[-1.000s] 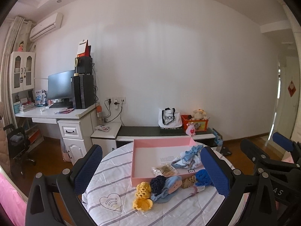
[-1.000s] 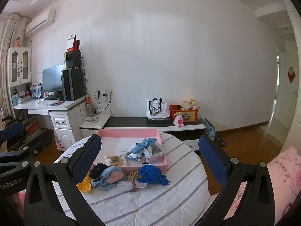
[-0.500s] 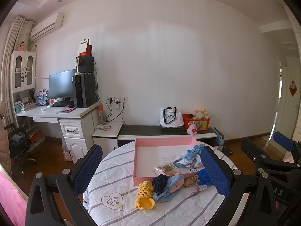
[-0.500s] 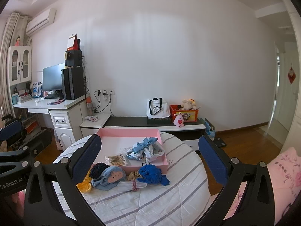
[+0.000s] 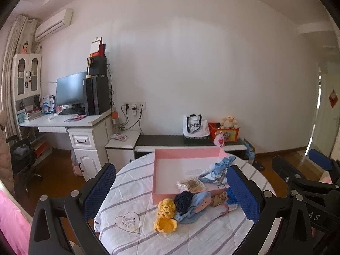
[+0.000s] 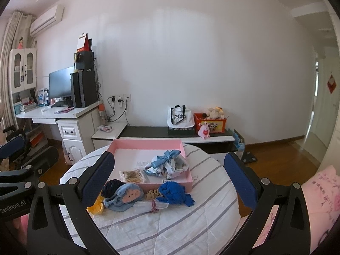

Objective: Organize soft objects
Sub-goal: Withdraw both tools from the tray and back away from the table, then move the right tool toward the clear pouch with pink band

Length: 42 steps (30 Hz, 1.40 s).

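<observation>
soft toys (image 6: 146,193) heaped on table just in front of pink box (image 6: 148,146) | left claw (image 5: 170,193) wide, empty | right claw (image 6: 170,182) wide, empty | risk: tangled pile, a grab may drag neighbours off table (image 6: 180,223)

A plain white wall (image 6: 191,63) backs a white desk (image 5: 63,123) with monitor (image 5: 71,89), a low dark bench (image 6: 170,131) and wooden floor (image 6: 286,155) (daylight enters from the doorway (image 6: 325,106))
</observation>
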Available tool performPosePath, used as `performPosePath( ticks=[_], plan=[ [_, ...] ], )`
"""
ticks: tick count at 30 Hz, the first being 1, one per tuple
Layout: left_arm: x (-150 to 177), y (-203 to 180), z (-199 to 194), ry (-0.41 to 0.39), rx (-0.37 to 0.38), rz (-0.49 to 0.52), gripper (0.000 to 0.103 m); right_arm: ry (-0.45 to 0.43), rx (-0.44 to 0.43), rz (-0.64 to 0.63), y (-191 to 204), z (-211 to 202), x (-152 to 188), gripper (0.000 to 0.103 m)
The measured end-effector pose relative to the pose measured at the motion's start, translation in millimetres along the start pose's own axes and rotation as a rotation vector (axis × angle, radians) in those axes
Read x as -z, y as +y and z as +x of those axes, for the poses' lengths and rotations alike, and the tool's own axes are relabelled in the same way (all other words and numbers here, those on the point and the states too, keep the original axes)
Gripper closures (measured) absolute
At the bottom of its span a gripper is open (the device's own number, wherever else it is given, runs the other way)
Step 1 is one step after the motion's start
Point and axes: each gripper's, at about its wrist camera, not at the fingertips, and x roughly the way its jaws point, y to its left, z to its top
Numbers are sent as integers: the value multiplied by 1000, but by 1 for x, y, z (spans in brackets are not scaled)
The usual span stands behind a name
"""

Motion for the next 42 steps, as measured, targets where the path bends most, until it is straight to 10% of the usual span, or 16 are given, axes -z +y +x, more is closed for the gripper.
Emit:
performPosePath(
  ticks=[28, 42],
  plan=[
    [47, 30, 125, 398, -80, -22, 0, 395, -90, -54, 19, 108, 85, 0],
    [74, 58, 187, 553, 40, -65, 0, 560, -117, -15, 21, 172, 115, 7]
  ],
)
